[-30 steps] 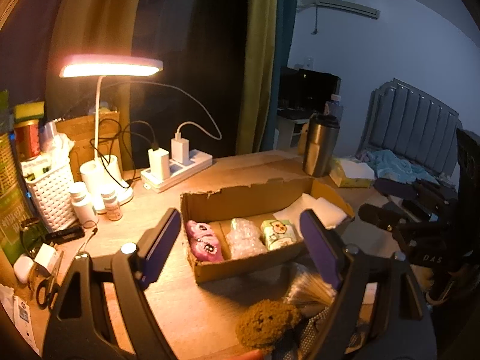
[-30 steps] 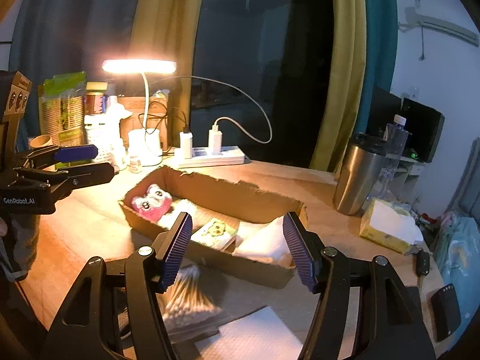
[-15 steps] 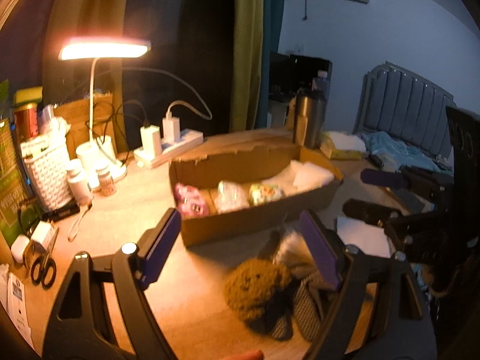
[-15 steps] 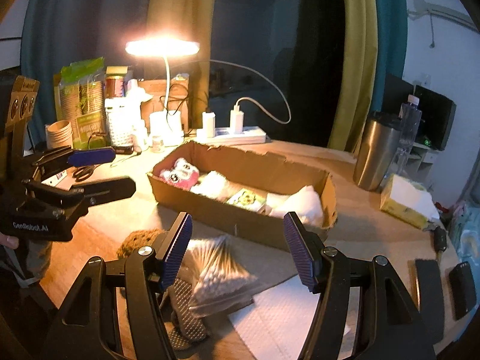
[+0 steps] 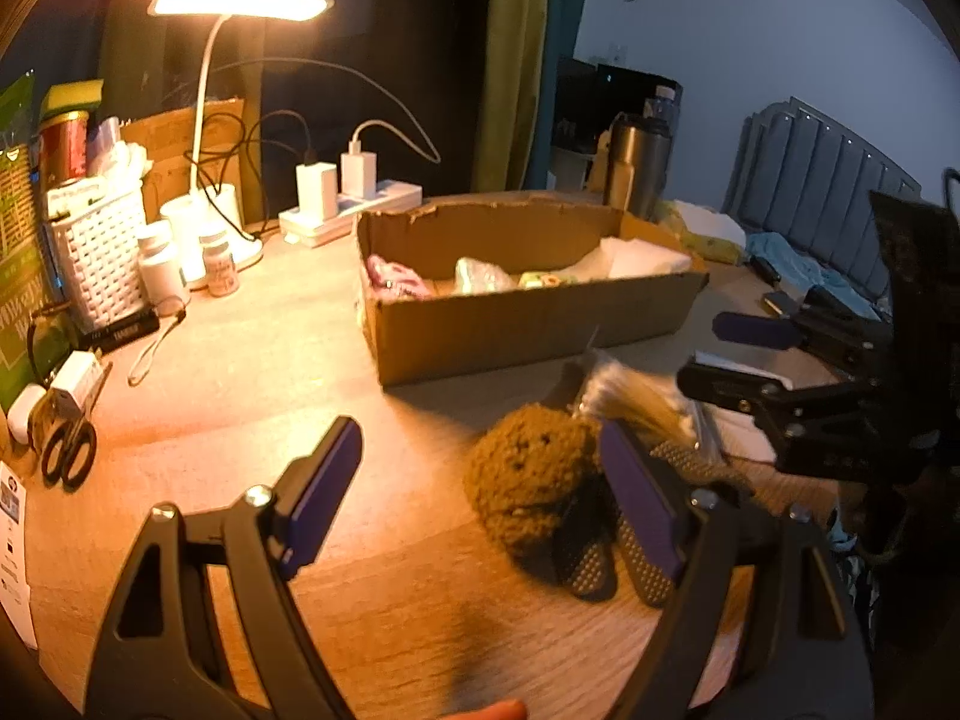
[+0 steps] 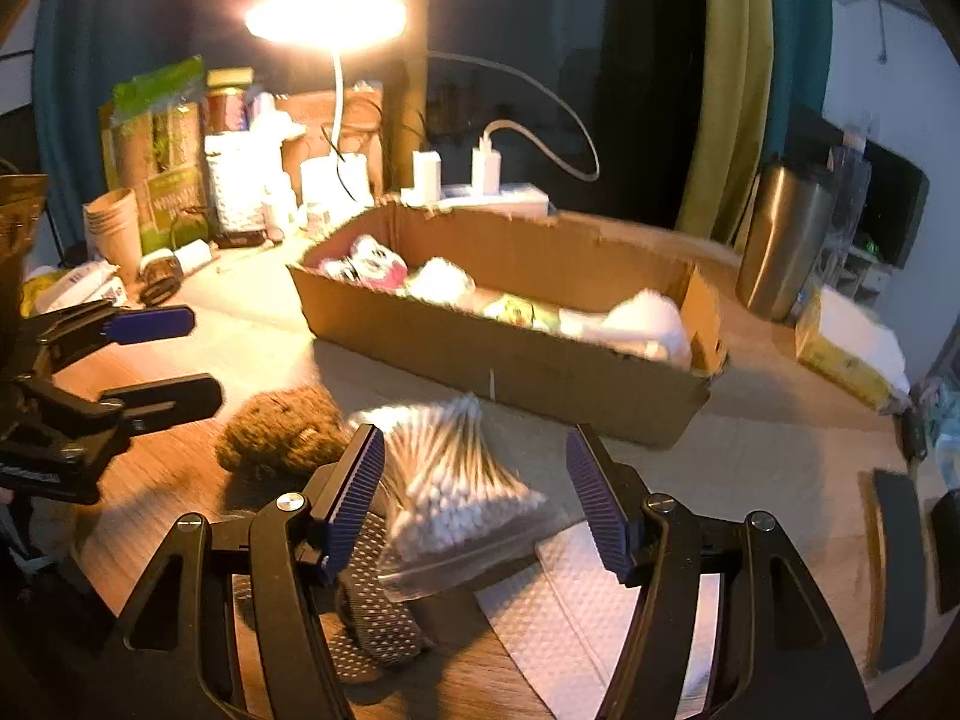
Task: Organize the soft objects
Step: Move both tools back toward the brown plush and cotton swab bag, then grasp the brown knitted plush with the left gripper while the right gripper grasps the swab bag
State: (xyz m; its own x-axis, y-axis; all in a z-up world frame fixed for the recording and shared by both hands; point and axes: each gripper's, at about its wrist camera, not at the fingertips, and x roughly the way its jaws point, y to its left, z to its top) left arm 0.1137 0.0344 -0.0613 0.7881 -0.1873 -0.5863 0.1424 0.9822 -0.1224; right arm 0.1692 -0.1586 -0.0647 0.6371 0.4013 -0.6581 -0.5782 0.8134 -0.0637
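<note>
Both grippers tilt down over the desk, jaws apart, empty: left gripper beside one brown plush, right gripper above one swab bag. One box behind.

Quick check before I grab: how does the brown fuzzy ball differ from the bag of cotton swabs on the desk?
The brown ball is a dark, rounded, fuzzy lump; the swab bag is a clear packet of pale, thin sticks, fanned out.
The ball lies bare on the desk; the bag rests partly on dotted fabric.
The bag sits between the right gripper's open jaws; the ball lies left of them.
Both lie outside the cardboard box, in front of it.
</note>
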